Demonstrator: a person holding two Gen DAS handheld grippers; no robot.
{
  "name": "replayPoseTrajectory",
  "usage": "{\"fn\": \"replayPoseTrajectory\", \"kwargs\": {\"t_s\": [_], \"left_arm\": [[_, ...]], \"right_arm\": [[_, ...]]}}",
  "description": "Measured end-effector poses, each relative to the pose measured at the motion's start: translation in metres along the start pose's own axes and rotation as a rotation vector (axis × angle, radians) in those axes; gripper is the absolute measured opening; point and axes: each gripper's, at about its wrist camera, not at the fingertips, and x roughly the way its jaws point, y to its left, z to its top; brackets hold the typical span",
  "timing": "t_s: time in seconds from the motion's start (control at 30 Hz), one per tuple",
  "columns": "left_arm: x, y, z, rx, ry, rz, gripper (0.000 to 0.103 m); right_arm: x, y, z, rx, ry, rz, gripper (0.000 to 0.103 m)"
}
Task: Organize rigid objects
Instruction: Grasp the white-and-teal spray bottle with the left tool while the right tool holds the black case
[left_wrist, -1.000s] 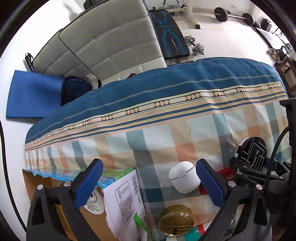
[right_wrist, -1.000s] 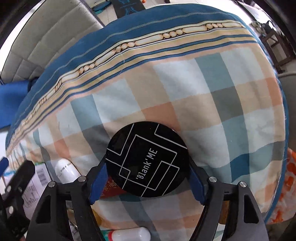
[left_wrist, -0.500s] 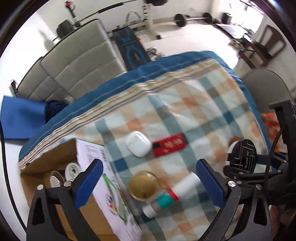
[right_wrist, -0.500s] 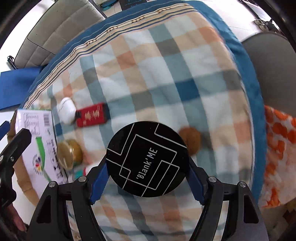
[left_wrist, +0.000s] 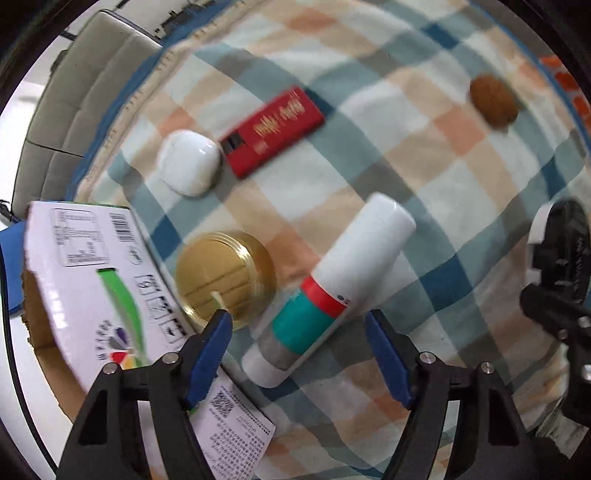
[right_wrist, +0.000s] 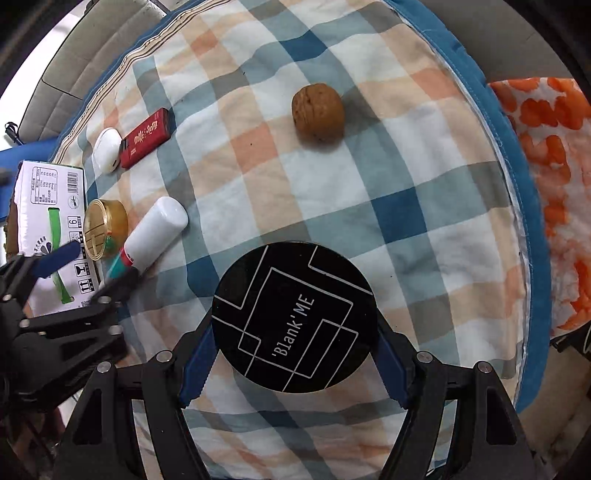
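Observation:
A white tube (left_wrist: 354, 266) with a red and teal band lies slanted on the checked cloth (left_wrist: 406, 166). My left gripper (left_wrist: 297, 321) points down over the tube's lower end. Its jaws are closing, with the tube between them and a gap still on each side. Beside the tube stands a gold-lidded jar (left_wrist: 221, 273). My right gripper (right_wrist: 293, 332) is shut on a black round disc (right_wrist: 295, 317) printed "Blank'ME", held above the cloth. A walnut (right_wrist: 317, 110), a white earbud case (left_wrist: 188, 162) and a red flat case (left_wrist: 273, 129) lie further off.
An open cardboard box (left_wrist: 92, 273) with a white printed flap stands at the left, touching the jar. An orange-patterned cloth (right_wrist: 546, 184) lies past the table's right edge. A grey padded sofa (left_wrist: 74, 110) is behind the table.
My left gripper has come down over the tube and its jaws have narrowed around it. My right gripper has carried the disc from the table's far edge to over its near middle.

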Motion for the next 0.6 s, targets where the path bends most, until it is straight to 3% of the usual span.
{"fn": "replayPoseTrajectory", "kwargs": {"t_s": [0.1, 0.2, 0.33, 0.4, 0.47, 0.53, 0.6], "left_arm": [[0.004, -0.002, 0.002, -0.03, 0.013, -0.018, 0.062], [-0.003, 0.004, 0.007, -0.097, 0.014, -0.081, 0.042], [-0.017, 0.011, 0.006, -0.185, 0.005, -0.261, 0.03], [-0.016, 0.014, 0.008, -0.223, 0.018, -0.323, 0.03], [-0.011, 0.016, 0.011, -0.244, 0.012, -0.343, 0.036], [-0.006, 0.012, 0.014, -0.225, -0.002, -0.329, 0.049], [0.001, -0.003, 0.017, -0.157, -0.011, -0.288, 0.049]], "right_arm": [[0.002, 0.002, 0.002, -0.008, -0.002, -0.002, 0.078], [0.004, 0.004, 0.007, -0.003, -0.001, 0.002, 0.078], [-0.001, -0.01, 0.009, 0.015, 0.014, 0.011, 0.078], [-0.001, -0.014, 0.011, 0.02, 0.021, 0.012, 0.078], [0.001, -0.018, 0.013, 0.024, 0.029, 0.015, 0.078], [0.005, -0.022, 0.016, 0.035, 0.043, 0.016, 0.078], [0.01, -0.024, 0.019, 0.036, 0.055, 0.019, 0.078]]}}
